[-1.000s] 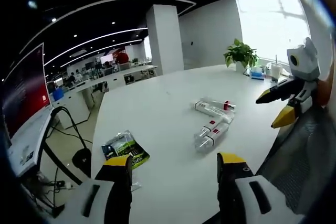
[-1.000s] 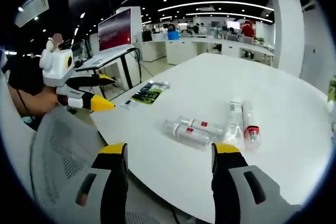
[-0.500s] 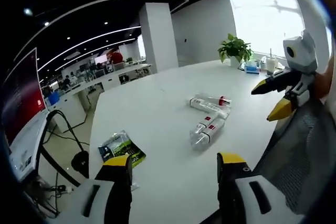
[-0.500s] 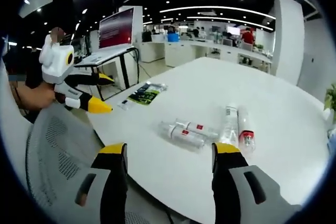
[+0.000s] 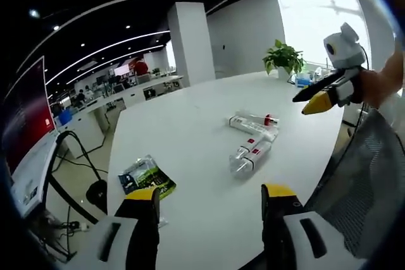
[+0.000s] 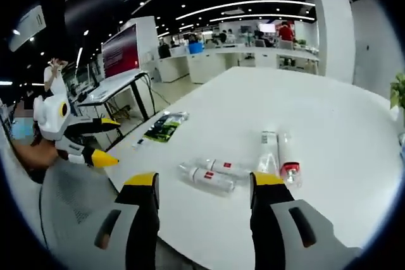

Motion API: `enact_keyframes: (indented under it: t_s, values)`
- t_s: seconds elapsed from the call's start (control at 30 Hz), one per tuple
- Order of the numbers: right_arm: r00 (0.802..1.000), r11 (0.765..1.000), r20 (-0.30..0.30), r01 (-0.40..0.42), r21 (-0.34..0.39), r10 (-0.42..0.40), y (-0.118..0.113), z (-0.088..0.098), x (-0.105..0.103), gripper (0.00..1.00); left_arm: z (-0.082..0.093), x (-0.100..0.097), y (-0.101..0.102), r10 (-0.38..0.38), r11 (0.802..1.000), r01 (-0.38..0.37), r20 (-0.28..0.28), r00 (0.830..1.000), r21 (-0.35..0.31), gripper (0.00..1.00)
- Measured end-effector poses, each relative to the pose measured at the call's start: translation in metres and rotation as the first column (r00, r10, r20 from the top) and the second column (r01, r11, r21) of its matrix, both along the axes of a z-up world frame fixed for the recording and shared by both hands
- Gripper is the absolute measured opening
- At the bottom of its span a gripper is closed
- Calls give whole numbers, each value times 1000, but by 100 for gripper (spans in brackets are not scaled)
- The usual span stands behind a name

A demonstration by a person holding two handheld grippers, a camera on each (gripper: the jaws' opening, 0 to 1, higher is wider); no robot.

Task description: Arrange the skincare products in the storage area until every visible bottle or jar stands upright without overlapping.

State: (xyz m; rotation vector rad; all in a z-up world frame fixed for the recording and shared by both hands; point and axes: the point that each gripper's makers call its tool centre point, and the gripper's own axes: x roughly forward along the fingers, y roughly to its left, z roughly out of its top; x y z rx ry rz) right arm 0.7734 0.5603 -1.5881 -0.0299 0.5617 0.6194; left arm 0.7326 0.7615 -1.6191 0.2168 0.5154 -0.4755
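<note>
Open-plan office w/ ceiling light strips, a white pillar (image 5: pixel 190 42) and a bright window (image 5: pixel 319 20) is seen behind a large white table (image 5: pixel 190 131). Four clear skincare bottles are seen lying flat near the table's middle, none upright. In the left gripper view, two bottles (image 5: pixel 249 155) are laid side by side, touching, w/ red labels; just beyond them, a second pair (image 5: pixel 253 122) is laid close together, one w/ a red cap. In the right gripper view the same pairs are shown: red-label pair (image 6: pixel 209 174) at left, red-cap pair (image 6: pixel 278 156) at right. A green-and-black packet (image 5: pixel 147 178) is seen near the table edge, well apart from the bottles; also at (image 6: pixel 163 127). A potted plant (image 5: pixel 283 61) is placed at the far end by the window.

Left gripper (image 5: pixel 209 226) is held wide apart over the near table edge, nothing between its jaws. Right gripper (image 6: pixel 204 219) is likewise spread, nothing gripped. Right gripper is also seen at the right of the left gripper view (image 5: pixel 319 96), held in a hand (image 5: pixel 383 83), its yellow tips looking near together there. A mesh chair back (image 5: pixel 367 181) is seen below it.
</note>
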Motion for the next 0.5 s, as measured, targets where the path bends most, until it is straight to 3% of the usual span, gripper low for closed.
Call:
enact_keyframes:
  t_s: [0.27, 0.37, 0.43, 0.5]
  values:
    - [996, 997, -83, 13, -75, -19, -10, -24, 57, 48, -5, -3, 0, -3, 1000, 4, -28, 1000, 11, 65]
    - [994, 995, -110, 12, -103, -24, -14, -35, 72, 46, -5, -2, 0, 0, 1000, 0, -25, 1000, 13, 64]
    - [987, 988, -160, -9, -157, -17, -18, -48, 79, 41, -5, -2, 2, 9, 1000, -8, -27, 1000, 8, 63]
    - [987, 985, -162, -11, -171, -17, -17, -54, 91, 41, -6, -2, 3, 14, 1000, -13, -32, 999, 11, 62]
